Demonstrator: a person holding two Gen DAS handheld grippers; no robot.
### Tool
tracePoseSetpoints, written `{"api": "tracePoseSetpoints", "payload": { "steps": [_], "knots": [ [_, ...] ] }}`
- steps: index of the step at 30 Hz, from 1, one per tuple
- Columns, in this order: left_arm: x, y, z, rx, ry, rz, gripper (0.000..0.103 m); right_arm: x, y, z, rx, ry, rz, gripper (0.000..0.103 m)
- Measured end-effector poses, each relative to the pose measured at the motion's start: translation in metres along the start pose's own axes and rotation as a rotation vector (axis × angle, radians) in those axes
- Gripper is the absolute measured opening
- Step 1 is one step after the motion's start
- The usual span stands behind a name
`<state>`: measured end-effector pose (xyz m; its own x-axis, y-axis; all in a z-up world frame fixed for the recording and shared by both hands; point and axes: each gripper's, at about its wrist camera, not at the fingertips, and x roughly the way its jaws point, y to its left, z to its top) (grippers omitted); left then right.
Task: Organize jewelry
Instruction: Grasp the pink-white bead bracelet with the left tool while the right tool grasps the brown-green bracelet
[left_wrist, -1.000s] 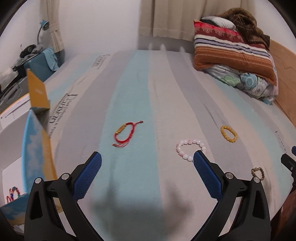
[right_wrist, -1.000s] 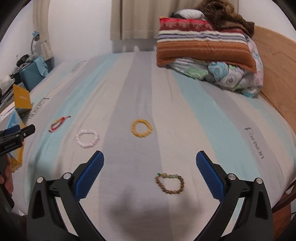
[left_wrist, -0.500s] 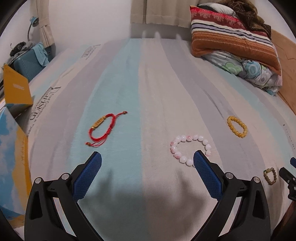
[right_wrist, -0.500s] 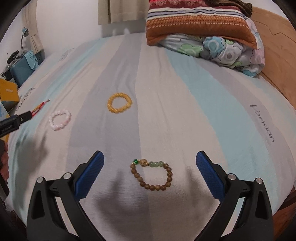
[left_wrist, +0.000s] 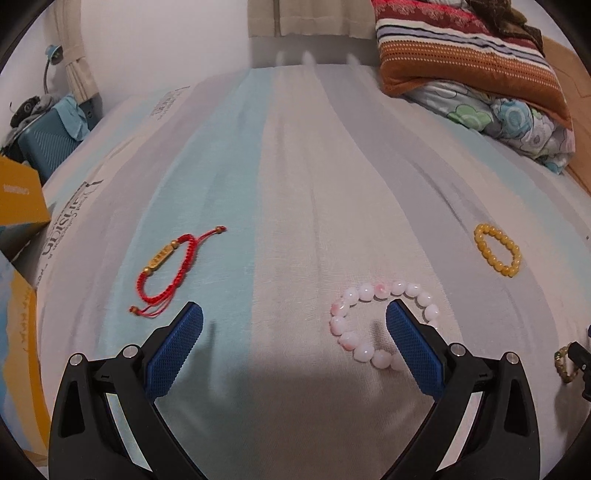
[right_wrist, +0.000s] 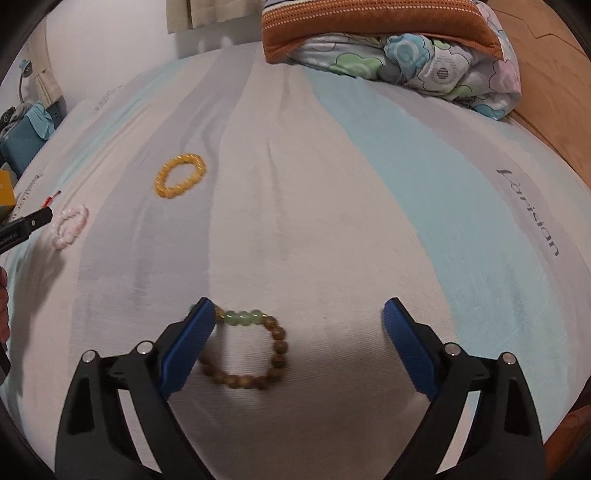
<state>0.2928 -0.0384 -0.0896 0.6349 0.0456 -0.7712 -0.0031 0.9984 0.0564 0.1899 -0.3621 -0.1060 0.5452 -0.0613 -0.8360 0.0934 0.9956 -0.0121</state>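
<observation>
Fingers of my right gripper (right_wrist: 299, 314) are closing, pads not yet pressing, around the brown bead bracelet (right_wrist: 255, 350), which lies between them against the left finger; fingers of my left gripper (left_wrist: 293, 317) stand spread, one tip inside the pink bead bracelet (left_wrist: 369, 325). Nothing is lifted: red cord bracelet (left_wrist: 166, 269) and yellow bead bracelet (left_wrist: 496, 251) lie apart on the bed (left_wrist: 295, 184), so I judge sorting barely begun. An orange box (left_wrist: 18, 199) is cut off at the left edge, its contents unseen.

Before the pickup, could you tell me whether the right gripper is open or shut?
Open but closing: right gripper straddles the wooden bead bracelet, pads not pressing.
</observation>
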Motion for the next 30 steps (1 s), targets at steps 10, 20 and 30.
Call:
{"api": "tracePoseSetpoints", "payload": {
  "steps": [10, 20, 30],
  "knots": [
    [0.018, -0.01, 0.003, 0.005, 0.031, 0.002, 0.093, 0.002, -0.007, -0.003, 0.034, -0.014, 0.023, 0.081],
    [0.025, -0.008, -0.007, -0.023, 0.05, 0.01, 0.088, -0.003, -0.012, -0.005, 0.043, -0.017, 0.026, 0.078],
    [0.026, -0.01, -0.012, -0.015, 0.046, 0.011, 0.077, -0.003, -0.006, -0.012, -0.002, -0.014, 0.01, 0.067]
  ]
}}
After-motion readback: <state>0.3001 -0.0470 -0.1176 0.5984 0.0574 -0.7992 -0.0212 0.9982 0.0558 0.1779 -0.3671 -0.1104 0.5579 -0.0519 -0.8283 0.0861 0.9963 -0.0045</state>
